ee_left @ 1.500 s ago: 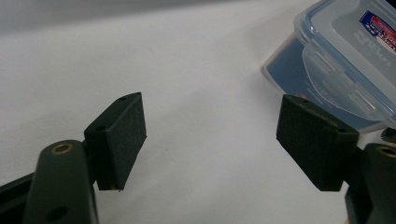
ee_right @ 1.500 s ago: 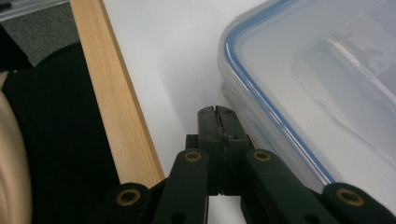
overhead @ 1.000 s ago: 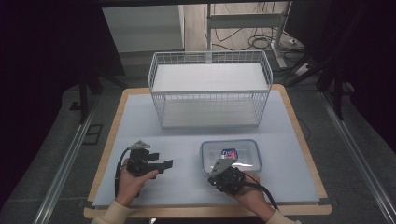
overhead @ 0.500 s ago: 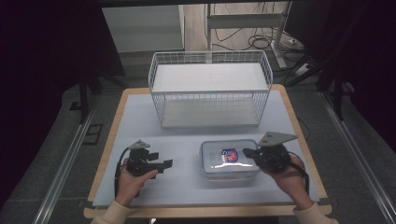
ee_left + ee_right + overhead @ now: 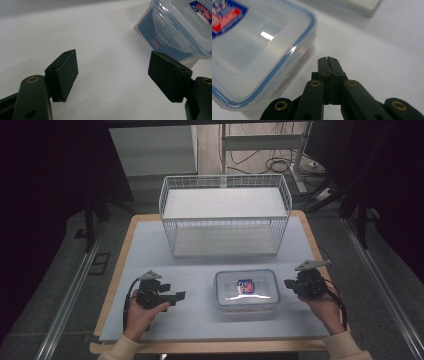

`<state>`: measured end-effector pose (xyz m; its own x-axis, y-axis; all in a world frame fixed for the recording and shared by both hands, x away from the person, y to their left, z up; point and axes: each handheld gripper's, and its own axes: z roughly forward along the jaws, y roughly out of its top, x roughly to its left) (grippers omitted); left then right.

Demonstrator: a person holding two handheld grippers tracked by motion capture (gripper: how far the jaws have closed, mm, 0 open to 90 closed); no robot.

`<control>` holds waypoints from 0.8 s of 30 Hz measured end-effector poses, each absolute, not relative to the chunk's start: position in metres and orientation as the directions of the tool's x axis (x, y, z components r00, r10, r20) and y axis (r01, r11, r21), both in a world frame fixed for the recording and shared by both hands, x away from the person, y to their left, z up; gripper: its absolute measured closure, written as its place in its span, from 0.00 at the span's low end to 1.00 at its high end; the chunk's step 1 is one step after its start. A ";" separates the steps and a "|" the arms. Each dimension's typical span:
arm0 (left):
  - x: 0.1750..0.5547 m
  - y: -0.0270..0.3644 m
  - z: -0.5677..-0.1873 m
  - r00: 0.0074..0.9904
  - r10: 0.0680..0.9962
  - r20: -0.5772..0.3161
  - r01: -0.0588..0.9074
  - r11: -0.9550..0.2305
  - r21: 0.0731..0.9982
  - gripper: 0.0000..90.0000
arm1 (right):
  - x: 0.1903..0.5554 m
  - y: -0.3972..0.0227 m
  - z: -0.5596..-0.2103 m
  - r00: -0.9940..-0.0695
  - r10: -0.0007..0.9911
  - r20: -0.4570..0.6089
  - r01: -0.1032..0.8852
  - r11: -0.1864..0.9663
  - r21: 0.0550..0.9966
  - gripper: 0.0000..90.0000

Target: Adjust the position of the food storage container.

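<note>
Clear lidded container [image 5: 246, 291] sits on the white surface [image 5: 200, 255] just below centre, at 6 o'clock of the wire basket [image 5: 225, 217]. Left gripper [image 5: 178, 295] at the container's 9 o'clock, apart from it, fingers [image 5: 66, 68] wide with nothing between. Right gripper [image 5: 287, 284] at its 3 o'clock, just beside it, fingers [image 5: 328, 66] pressed together, gripping nothing.

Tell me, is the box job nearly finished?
Not yet. Done: the plastic box sits on the table with its lid on. In hand: nothing; the left gripper is open and the right gripper is shut, both beside the box. Left: probably handling the box; the wire basket holds nothing.
</note>
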<state>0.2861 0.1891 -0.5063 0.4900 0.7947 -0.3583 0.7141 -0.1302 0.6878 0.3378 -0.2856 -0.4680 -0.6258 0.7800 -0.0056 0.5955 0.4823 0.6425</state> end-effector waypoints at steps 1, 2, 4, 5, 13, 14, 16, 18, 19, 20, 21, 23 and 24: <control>0.286 0.189 -0.506 0.490 0.795 -0.358 0.714 -0.130 0.688 0.27 | 0.338 -0.283 -0.470 -0.635 0.772 -0.005 0.597 0.495 0.631 1.00; 0.286 0.190 -0.506 0.490 0.794 -0.359 0.714 -0.129 0.688 0.27 | 0.337 -0.281 -0.472 -0.642 0.766 -0.002 0.598 0.503 0.625 1.00; 0.286 0.190 -0.506 0.488 0.795 -0.359 0.713 -0.127 0.690 0.27 | 0.336 -0.278 -0.475 -0.651 0.759 0.003 0.601 0.513 0.614 1.00; 0.286 0.190 -0.506 0.489 0.795 -0.359 0.713 -0.127 0.690 0.27 | 0.335 -0.277 -0.475 -0.658 0.753 0.004 0.599 0.520 0.609 1.00; 0.286 0.190 -0.505 0.489 0.796 -0.358 0.713 -0.127 0.690 0.27 | 0.329 -0.269 -0.480 -0.685 0.729 0.010 0.595 0.551 0.586 1.00; 0.286 0.191 -0.505 0.488 0.796 -0.359 0.713 -0.126 0.690 0.27 | 0.329 -0.269 -0.480 -0.685 0.728 0.012 0.596 0.551 0.584 1.00; 0.287 0.191 -0.505 0.488 0.796 -0.359 0.713 -0.126 0.690 0.27 | 0.330 -0.269 -0.481 -0.688 0.725 0.017 0.595 0.551 0.584 1.00; 0.287 0.192 -0.505 0.486 0.796 -0.360 0.712 -0.123 0.691 0.27 | 0.330 -0.268 -0.481 -0.689 0.724 0.021 0.596 0.550 0.585 1.00; 0.287 0.193 -0.505 0.483 0.798 -0.359 0.712 -0.120 0.692 0.27 | 0.329 -0.266 -0.481 -0.694 0.719 0.031 0.596 0.551 0.584 1.00; 0.287 0.193 -0.505 0.483 0.798 -0.359 0.712 -0.120 0.692 0.27 | 0.329 -0.266 -0.481 -0.694 0.719 0.031 0.596 0.551 0.584 1.00; 0.287 0.194 -0.505 0.478 0.800 -0.362 0.714 -0.113 0.691 0.27 | 0.328 -0.264 -0.481 -0.698 0.715 0.037 0.595 0.551 0.585 1.00; 0.287 0.198 -0.503 0.471 0.803 -0.364 0.713 -0.104 0.694 0.27 | 0.326 -0.254 -0.482 -0.714 0.699 0.034 0.579 0.562 0.590 1.00; 0.287 0.198 -0.503 0.471 0.803 -0.364 0.713 -0.104 0.694 0.27 | 0.326 -0.254 -0.482 -0.714 0.699 0.034 0.579 0.562 0.590 1.00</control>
<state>0.2870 0.1975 -0.5034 0.4714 0.8034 -0.3637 0.7128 -0.1043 0.6935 0.3255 -0.2543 -0.4824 -0.7139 0.6994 0.0342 0.5792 0.5623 0.5903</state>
